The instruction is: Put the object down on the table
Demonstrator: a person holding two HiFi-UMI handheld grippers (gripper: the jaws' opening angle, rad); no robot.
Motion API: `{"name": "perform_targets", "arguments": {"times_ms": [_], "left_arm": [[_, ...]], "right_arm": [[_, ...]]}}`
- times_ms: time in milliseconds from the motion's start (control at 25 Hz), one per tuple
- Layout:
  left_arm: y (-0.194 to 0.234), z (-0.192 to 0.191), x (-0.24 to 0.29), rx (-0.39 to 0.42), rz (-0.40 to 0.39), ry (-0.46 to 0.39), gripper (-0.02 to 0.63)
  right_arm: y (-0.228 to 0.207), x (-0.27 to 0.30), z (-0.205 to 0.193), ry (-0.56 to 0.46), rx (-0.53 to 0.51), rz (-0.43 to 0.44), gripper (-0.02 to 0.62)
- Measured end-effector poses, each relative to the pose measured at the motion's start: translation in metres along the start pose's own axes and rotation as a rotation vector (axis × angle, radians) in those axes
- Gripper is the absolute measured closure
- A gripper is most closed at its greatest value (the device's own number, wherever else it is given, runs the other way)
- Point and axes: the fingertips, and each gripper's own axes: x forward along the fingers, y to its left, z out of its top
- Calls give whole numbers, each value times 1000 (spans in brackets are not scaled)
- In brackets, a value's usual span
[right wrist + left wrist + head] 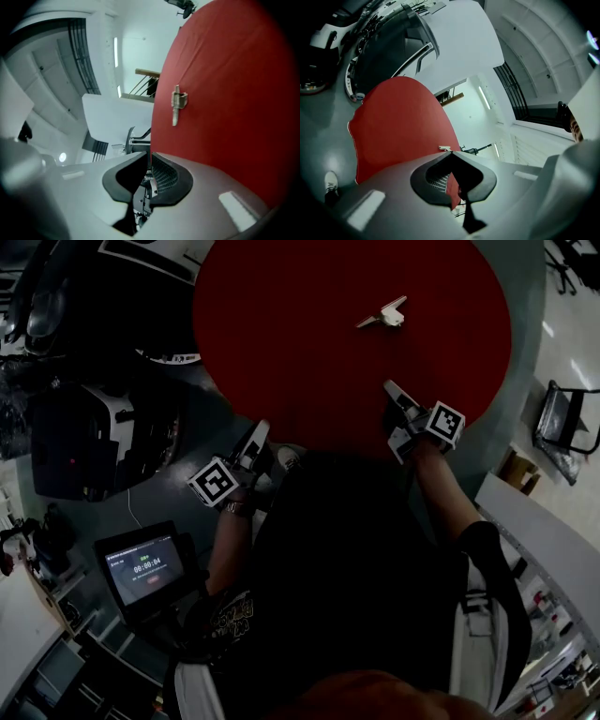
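A small white object (384, 315) with a thin arm lies alone on the round red table (300, 343), towards its far right. It appears as a pale upright piece (177, 103) in the right gripper view and as a tiny white sliver (444, 148) just past the jaw tips in the left gripper view. My right gripper (390, 387) hovers at the table's near edge, well short of the object, shut with nothing between its jaws (150, 153). My left gripper (261, 429) is at the table's near left edge, also shut and empty (450, 153).
Dark machines (89, 442) stand on the grey floor to the left. A screen with a timer (141, 570) sits at lower left. A black chair (565, 420) and a white counter (539, 521) are to the right. The person's body fills the lower middle of the head view.
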Motion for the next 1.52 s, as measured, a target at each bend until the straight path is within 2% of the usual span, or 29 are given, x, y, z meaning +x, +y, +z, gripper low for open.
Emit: {"name": "perform_targets", "arguments": {"times_ms": [160, 280, 400, 480, 560, 720, 840, 1080, 1240, 1360, 1520], "left_arm": [[-8, -1, -6, 30, -40, 39, 595], [-5, 20, -1, 47, -113, 100, 595], [-22, 5, 6, 85, -185, 166, 595], [-24, 11, 0, 102, -221, 199, 595], [-14, 34, -13, 87, -247, 224, 595], [-4, 51, -35, 81, -297, 268, 595], [-10, 55, -50, 115, -338, 296, 595], [-8, 40, -58, 132, -377, 390, 595], [-9, 36, -71, 167, -401, 419, 595], [-9, 34, -74, 168, -406, 435, 595], [-4, 41, -74, 181, -405, 409, 595]], "right_arm": [[95, -16, -33, 55, -251, 155, 572], [159, 13, -65, 56, -422, 197, 577], [206, -2, -90, 28, -593, 238, 577], [234, 7, -118, 22, -694, 253, 577], [257, 35, -155, 38, -788, 244, 577], [275, 58, -221, 89, -964, 201, 585], [287, 57, -254, 76, -1037, 175, 591], [292, 49, -286, 35, -1136, 123, 592], [297, 46, -312, 21, -1198, 109, 594], [295, 48, -320, 20, -1213, 110, 594], [292, 54, -322, 26, -1205, 130, 594]]}}
